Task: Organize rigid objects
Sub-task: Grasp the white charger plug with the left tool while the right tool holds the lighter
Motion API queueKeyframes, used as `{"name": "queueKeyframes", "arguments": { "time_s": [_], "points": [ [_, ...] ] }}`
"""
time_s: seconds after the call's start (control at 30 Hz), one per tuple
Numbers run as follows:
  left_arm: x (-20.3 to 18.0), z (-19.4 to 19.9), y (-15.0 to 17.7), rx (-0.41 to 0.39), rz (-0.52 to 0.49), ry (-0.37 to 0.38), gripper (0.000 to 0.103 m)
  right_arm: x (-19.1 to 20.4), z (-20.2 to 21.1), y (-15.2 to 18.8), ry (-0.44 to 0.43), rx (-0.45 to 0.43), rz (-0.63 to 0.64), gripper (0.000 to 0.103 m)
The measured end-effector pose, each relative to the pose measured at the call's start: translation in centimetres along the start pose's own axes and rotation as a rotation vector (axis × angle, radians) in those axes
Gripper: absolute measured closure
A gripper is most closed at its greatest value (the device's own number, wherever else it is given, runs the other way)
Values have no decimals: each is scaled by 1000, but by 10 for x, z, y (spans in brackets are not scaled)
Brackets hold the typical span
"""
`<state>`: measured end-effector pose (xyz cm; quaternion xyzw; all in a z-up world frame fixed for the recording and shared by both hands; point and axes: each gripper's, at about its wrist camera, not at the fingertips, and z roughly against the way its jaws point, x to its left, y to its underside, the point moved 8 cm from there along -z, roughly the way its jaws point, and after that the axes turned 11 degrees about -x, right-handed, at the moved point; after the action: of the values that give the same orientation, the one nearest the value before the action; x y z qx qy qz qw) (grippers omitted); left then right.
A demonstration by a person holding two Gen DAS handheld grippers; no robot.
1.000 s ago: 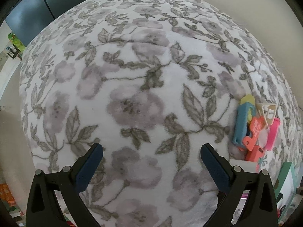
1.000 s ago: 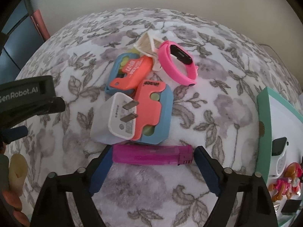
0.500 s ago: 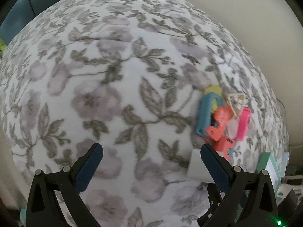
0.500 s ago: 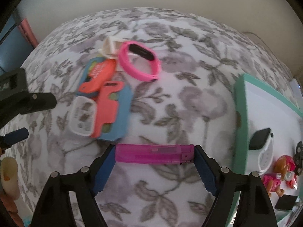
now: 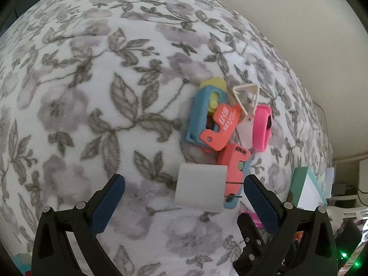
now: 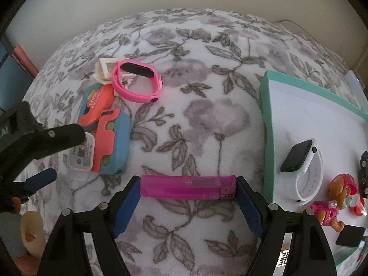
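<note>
My right gripper (image 6: 187,187) is shut on a pink lighter (image 6: 187,187), held crosswise end to end above the floral blanket. A teal-rimmed white tray (image 6: 266,105) lies to its right. My left gripper (image 5: 184,197) is open and empty, its jaws either side of a white charger plug (image 5: 200,189). Beyond the plug lies a pile: a blue and orange case (image 5: 234,170), an orange tag (image 5: 224,126), a blue holder (image 5: 197,117), a pink wristband (image 5: 261,128) and a cream clip (image 5: 246,96). The pile also shows in the right wrist view (image 6: 110,138), with the wristband (image 6: 135,85).
The tray holds a white smartwatch (image 6: 301,161), a pink toy figure (image 6: 340,188) and small dark items. The left gripper's arm (image 6: 34,142) reaches in at the left of the right wrist view. A wall rises behind the bed.
My right gripper has carried the lighter to the right, toward the tray. My left gripper has moved right and closer to the pile, so the white plug now sits between its jaws.
</note>
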<state>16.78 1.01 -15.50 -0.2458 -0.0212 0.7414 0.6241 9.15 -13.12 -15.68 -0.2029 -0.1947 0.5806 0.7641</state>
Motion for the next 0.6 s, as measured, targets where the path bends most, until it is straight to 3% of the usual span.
{"name": "queueKeyframes", "arguments": {
  "time_s": [0.17,0.3,0.6],
  "points": [
    [-5,-4,8,17,-17,9,0,2,1,2,-1,4,1,20],
    [-4,-11,8,15,-47,-30,0,2,-1,1,-2,6,-1,20],
    [-3,-12,7,14,-43,-5,2,2,-1,3,-2,12,3,20]
  ]
}}
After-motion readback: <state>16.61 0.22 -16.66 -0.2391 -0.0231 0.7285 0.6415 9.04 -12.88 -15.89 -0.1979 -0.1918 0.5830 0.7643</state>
